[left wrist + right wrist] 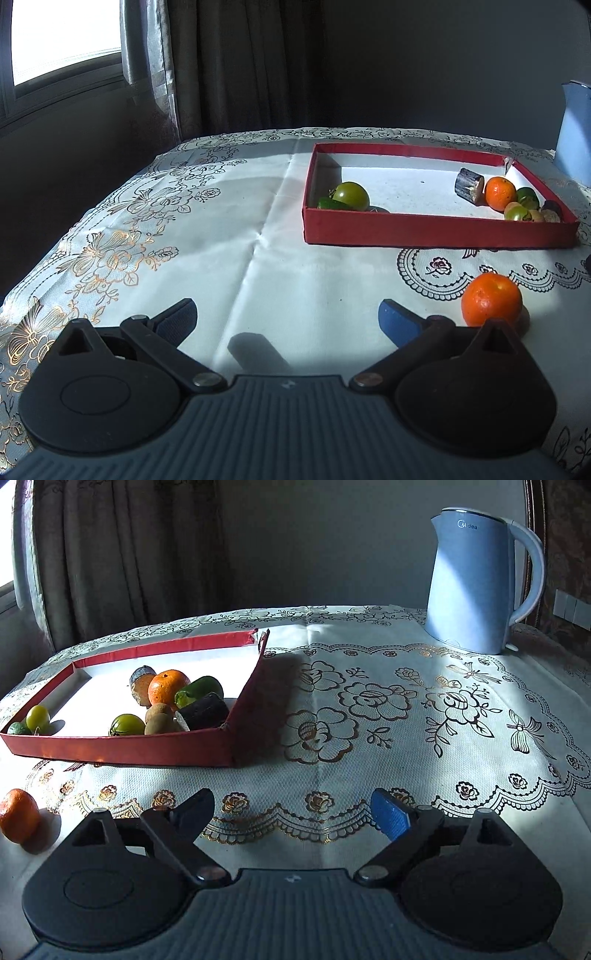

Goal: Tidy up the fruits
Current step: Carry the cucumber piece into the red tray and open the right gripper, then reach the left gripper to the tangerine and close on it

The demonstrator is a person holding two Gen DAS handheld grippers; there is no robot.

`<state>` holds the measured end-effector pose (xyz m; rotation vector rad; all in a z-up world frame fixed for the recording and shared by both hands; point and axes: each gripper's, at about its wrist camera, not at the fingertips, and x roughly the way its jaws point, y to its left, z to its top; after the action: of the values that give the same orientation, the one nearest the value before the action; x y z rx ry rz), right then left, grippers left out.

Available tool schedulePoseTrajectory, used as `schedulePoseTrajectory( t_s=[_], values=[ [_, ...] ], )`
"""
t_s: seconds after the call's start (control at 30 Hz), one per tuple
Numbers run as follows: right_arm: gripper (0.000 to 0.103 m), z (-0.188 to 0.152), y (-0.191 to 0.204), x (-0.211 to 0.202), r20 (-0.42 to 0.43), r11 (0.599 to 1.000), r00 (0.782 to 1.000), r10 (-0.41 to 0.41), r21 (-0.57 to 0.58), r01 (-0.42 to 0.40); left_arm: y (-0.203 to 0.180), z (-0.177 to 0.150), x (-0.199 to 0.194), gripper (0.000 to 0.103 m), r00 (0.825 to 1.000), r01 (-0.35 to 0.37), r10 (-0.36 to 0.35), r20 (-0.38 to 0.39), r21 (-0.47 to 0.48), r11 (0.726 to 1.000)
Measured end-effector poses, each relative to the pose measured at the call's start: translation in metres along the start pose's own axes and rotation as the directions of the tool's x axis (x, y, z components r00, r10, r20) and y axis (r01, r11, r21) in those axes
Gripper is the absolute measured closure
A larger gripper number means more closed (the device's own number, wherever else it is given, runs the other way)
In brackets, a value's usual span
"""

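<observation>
Two matching hand-held grippers, black and grey with blue finger pads

The left hand-held gripper [288, 317] and the right hand-held gripper [293, 810] look alike: a grey ribbed body plate bearing a small pale mark at its top middle, flanked by two rounded black housings, each with a raised disc and a triangular cut-out at its peak. Black link arms run from round metal pivot screws to the fingers. The right-hand pad shows bright blue; the left-hand one lies in shade and reads dark.

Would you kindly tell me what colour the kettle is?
Pale blue: the kettle shows best in the right wrist view.
</observation>
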<state>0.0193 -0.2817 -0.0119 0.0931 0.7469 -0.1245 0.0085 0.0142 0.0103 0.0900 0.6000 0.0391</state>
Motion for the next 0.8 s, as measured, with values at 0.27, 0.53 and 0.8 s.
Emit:
schedulePoseTrajectory(
  t_s=[0.27, 0.53, 0.8],
  values=[
    [0.007, 0.001, 0.0, 0.002, -0.016, 1.0, 1.0, 0.011, -0.004, -0.011, -0.033, 0.015, -0.034, 0.0, 0.993, 0.076, -0.081, 0.085, 0.054, 0.996],
    [0.006, 0.0, -0.003, 0.001, -0.01, 1.0, 1.0, 0.027, 0.012, -0.027, -0.081, 0.016, -0.043, 0.0, 0.984, 0.135, -0.151, 0.099, 0.156, 0.978],
    [0.006, 0.001, -0.006, 0.0, -0.003, 0.998, 0.999, 0.047, 0.031, -0.047, -0.101, 0.011, -0.023, 0.0, 0.988, 0.139, -0.15, 0.041, 0.191, 0.972]
  ],
)
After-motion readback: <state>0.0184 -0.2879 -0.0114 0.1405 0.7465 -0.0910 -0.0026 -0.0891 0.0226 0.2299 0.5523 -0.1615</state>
